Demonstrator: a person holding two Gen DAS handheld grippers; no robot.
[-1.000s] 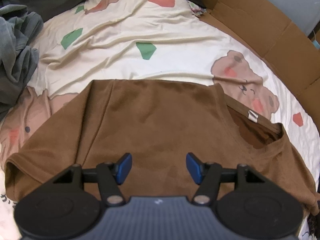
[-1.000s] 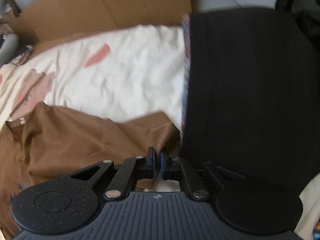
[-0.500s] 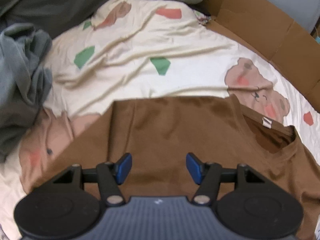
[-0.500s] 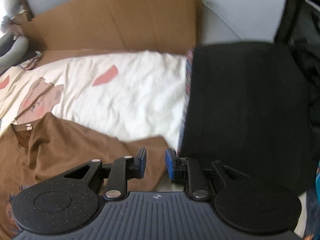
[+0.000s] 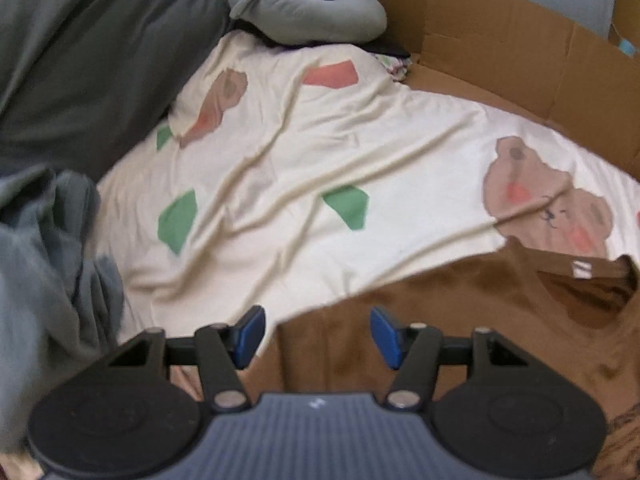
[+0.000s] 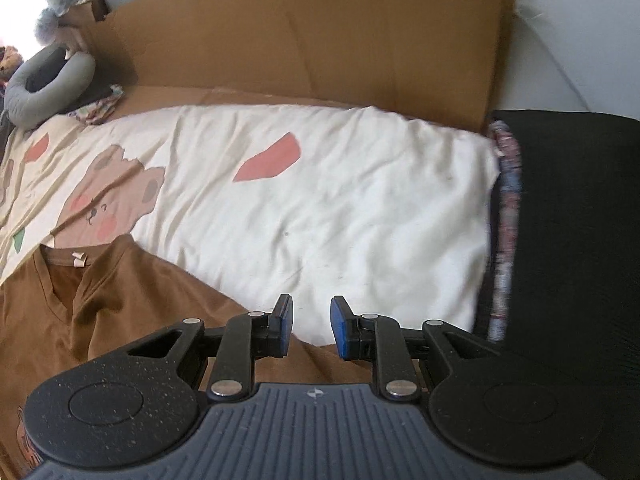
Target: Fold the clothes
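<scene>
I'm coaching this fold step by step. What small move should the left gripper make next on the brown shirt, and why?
Probably ease the left gripper down and shut it on the brown shirt edge below it. Both it and the right gripper are open and hold nothing, and the shirt lies loosely spread on the bear-print sheet.

A cream bedsheet [image 5: 304, 168] printed with bears and green and red patches fills the frame centre. Brown cardboard [image 6: 320, 36] stands along its upper edge. A grey neck pillow [image 5: 304, 16] lies at top centre. Grey cloth [image 5: 52, 248], possibly a garment, is bunched at left. A black panel [image 6: 576, 220] occupies the right side.
</scene>
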